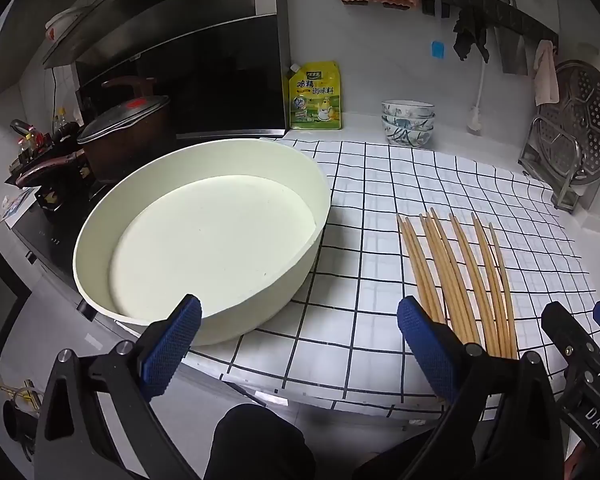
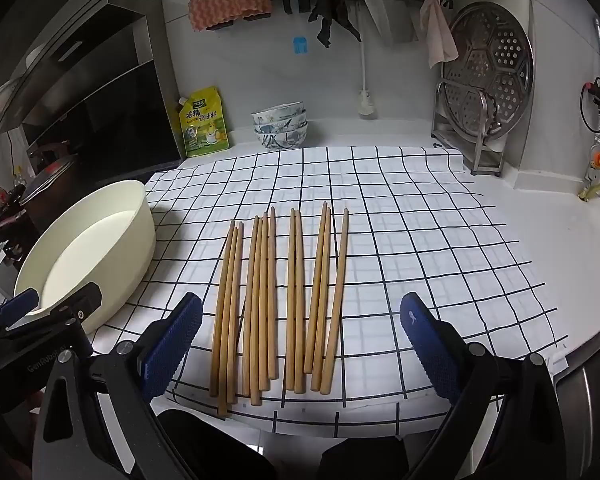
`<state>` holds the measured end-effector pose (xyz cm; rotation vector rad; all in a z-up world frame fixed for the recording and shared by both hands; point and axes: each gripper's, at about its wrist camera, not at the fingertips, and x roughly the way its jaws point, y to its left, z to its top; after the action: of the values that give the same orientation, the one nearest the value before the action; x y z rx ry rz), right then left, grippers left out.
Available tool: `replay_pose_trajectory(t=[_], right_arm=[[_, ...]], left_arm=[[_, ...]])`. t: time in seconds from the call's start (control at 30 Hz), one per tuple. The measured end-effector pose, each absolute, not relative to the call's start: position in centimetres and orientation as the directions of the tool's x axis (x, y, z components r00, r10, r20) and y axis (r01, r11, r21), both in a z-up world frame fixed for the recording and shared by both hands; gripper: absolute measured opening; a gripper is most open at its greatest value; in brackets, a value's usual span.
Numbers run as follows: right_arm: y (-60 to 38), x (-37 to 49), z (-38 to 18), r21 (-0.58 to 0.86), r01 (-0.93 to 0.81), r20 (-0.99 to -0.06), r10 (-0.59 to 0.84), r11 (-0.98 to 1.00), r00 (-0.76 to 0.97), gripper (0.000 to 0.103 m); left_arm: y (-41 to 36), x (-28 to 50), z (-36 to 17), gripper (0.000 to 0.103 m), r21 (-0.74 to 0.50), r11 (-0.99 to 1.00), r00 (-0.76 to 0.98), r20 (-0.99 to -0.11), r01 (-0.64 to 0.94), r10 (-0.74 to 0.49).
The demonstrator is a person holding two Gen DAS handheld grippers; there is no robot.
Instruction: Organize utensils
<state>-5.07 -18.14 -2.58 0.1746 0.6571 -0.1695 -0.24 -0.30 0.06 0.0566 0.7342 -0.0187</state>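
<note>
Covering most of the counter, the checked cloth (image 2: 400,216) carries everything that matters here, and the biggest thing on it is the cream basin (image 1: 204,240) at its left edge, round, deep-walled and with nothing inside that I can see. Behind it, against the wall, stand a stack of patterned bowls (image 2: 280,124), whose contents I cannot see, and a yellow seasoning pouch (image 2: 204,122). Next down in size come the two tools: the left gripper (image 1: 300,332) hangs just in front of the basin's near rim with its jaws spread wide and nothing between them, and the right gripper (image 2: 302,328) hovers over the near ends of the chopsticks, equally wide and empty. The wooden chopsticks (image 2: 280,300) lie side by side in loose pairs in the middle of the cloth, tips pointing away, just to the right of the basin. They look light, stiff and smooth, so they will likely roll or slip; I would pinch a pair crosswise near the thick ends, squarely between the pads.
</note>
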Motion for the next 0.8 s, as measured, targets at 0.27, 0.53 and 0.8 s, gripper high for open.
replay_pose_trajectory(t=[0.27,0.53,0.8], right_arm=[[-18.1,-5.03,-2.51,0.101,0.214,-0.619,-0.107,0.972,0.778,0.095],[-18.06,-5.14,-2.5,0.104,0.211,-0.615,-0.104,0.972,0.781,0.095],[-18.0,-5.12,-2.41,0.103,0.209,-0.614,-0.103,0.972,0.782,0.095]], left_arm=[[-0.22,-0.21,-0.03,0.097,0.048,0.998,0.741,-0.672,0.04,0.003],[-0.17,-0.19,-0.03,0.097,0.048,0.998,0.742,-0.671,0.041,0.001],[-0.36,-0.28,0.03,0.097,0.05,0.998,0.744,-0.668,0.044,0.001]])
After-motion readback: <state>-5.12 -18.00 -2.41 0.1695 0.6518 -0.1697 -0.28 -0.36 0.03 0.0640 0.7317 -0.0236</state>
